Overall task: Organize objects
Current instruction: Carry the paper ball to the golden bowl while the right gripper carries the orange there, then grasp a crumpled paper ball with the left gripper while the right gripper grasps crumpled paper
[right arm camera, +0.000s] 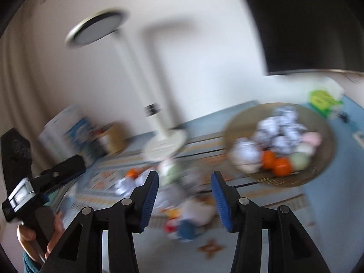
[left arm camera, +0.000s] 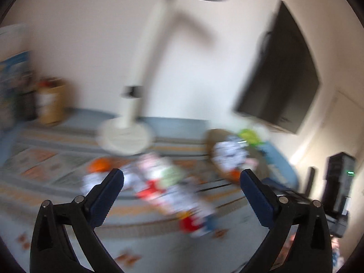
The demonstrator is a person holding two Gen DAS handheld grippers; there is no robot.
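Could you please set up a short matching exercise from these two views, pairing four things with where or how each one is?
Things:
1. round basket
2. white floor lamp
3. black television
4. left tool

Places or states:
A. mounted on the wall
B. open, with nothing between the fingers
C. holds orange balls and rolled socks
D. stands on the rug by the wall

Pairs: 1-C, 2-D, 3-A, 4-B

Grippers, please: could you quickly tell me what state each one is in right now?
Left gripper: open wide, nothing between its pads.
Right gripper: open, narrower gap, nothing gripped.
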